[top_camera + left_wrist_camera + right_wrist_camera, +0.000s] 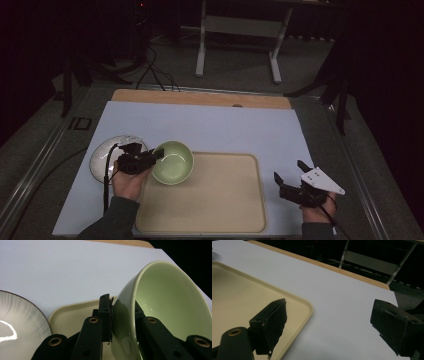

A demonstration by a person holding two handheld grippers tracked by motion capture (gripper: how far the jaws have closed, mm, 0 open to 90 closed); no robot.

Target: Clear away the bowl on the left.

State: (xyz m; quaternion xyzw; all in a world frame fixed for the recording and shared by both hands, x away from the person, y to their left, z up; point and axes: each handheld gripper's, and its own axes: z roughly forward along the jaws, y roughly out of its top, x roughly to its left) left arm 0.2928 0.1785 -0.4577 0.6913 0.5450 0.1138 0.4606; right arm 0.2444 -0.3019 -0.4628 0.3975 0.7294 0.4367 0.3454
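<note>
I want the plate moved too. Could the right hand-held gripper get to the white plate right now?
Probably not easily. The right hand-held gripper is open beside the tray, and the plate lies across it, behind the left hand-held gripper holding the green bowl.

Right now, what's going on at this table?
A person is working with a handheld gripper in each hand. The left gripper is shut on the rim of a pale green bowl, holding it tilted over the near-left corner of a beige tray. A white plate lies on the table just left of the tray. The right gripper is open, holding nothing, beside the tray's right edge.
</note>
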